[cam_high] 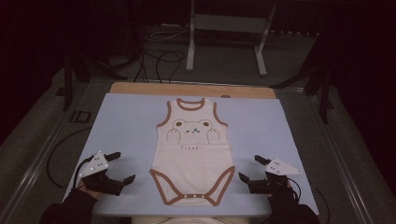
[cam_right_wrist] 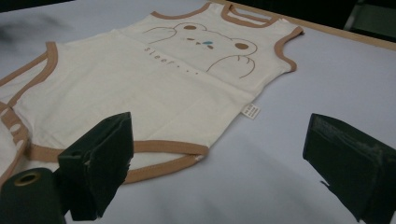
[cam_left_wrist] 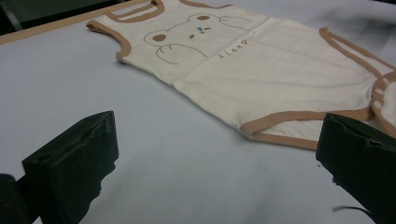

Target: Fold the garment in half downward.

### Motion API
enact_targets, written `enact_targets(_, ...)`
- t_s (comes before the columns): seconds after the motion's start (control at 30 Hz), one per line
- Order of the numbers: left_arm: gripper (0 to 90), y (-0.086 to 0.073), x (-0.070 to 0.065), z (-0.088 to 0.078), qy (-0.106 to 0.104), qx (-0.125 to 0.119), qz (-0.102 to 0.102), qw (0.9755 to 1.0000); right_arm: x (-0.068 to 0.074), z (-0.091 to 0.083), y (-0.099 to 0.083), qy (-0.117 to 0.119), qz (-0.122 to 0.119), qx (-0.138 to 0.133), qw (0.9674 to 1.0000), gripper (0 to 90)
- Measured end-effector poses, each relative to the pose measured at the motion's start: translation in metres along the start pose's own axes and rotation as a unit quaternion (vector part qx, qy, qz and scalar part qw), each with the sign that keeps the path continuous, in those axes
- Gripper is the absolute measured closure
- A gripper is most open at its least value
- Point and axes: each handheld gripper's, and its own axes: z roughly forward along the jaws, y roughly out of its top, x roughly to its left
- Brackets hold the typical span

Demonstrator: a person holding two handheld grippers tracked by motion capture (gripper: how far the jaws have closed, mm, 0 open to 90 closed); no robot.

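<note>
One cream bodysuit (cam_high: 194, 151) lies flat mid-table on one blue mat (cam_high: 126, 126). Two grippers flank its near end: left gripper (cam_high: 122, 166) and right gripper (cam_high: 249, 168), both wide open, empty. The right gripper view reveals one side label (cam_right_wrist: 251, 111).

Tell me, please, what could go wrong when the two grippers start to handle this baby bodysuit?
1. The bodysuit lies flat on the blue mat, so the jaws of the open left gripper and right gripper may pinch only the top layer or slide over the cloth.
2. If one side is gripped first, the garment could drag and wrinkle.
3. The small side label may catch on a jaw.
</note>
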Motion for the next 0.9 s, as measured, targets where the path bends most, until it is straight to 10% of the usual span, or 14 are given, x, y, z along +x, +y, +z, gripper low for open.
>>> enact_targets(0.9,0.0,0.009,-0.008,0.006,-0.019,0.021,0.025,0.9993,0.003,-0.005,0.009,-0.006,0.01,0.006,0.9999,8.7)
